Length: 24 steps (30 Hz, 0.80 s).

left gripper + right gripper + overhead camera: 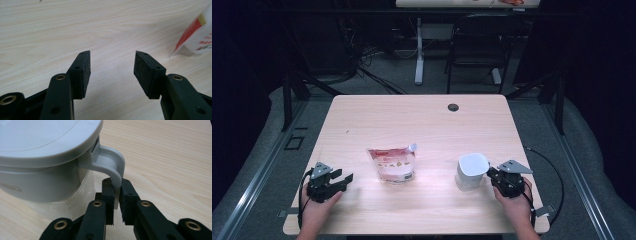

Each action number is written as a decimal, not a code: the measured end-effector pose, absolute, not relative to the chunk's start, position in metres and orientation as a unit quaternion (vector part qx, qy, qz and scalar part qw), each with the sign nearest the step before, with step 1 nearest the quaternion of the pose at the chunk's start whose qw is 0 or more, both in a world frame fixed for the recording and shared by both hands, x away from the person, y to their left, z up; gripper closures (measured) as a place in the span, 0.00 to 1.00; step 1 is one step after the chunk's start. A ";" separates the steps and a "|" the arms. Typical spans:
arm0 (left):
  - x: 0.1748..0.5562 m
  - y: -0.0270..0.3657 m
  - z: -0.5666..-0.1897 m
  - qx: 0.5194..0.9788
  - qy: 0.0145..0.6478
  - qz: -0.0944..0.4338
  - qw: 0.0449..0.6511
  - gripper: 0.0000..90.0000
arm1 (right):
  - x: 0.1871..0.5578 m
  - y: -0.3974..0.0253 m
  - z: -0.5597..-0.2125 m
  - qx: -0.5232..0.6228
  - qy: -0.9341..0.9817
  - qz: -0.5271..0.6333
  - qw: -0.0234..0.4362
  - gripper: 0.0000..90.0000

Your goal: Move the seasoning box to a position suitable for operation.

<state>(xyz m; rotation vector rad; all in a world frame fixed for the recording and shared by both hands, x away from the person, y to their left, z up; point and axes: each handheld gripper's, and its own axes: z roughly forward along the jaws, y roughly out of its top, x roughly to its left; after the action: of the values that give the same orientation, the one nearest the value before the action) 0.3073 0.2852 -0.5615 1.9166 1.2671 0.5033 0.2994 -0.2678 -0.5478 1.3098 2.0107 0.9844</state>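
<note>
Right gripper (116,188) jaws clamping container (45,157) latch, left gripper (111,66) spread, pouch (393,164) between

Light wood table (422,115): red-white pouch (392,164) centre, white lidded container (471,171) right.

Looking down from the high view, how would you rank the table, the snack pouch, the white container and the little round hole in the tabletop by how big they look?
Largest to smallest:
1. table
2. snack pouch
3. white container, close to the pouch in size, so that ranking is unsure
4. round hole
</note>
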 end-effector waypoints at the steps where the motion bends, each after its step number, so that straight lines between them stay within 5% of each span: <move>1: 0.307 0.285 -0.562 0.752 0.497 0.198 0.385 0.53 | 0.299 -0.267 -0.548 0.486 0.745 0.368 0.271 0.93; 24: 0.306 0.286 -0.560 0.750 0.498 0.201 0.386 0.53 | 0.284 -0.238 -0.548 0.459 0.765 0.372 0.256 0.93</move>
<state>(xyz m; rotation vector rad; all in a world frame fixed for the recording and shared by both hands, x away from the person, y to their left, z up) 0.3062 0.2861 -0.5603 1.9096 1.2667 0.5122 0.2841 -0.2383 -0.5477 1.2464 2.0767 1.0097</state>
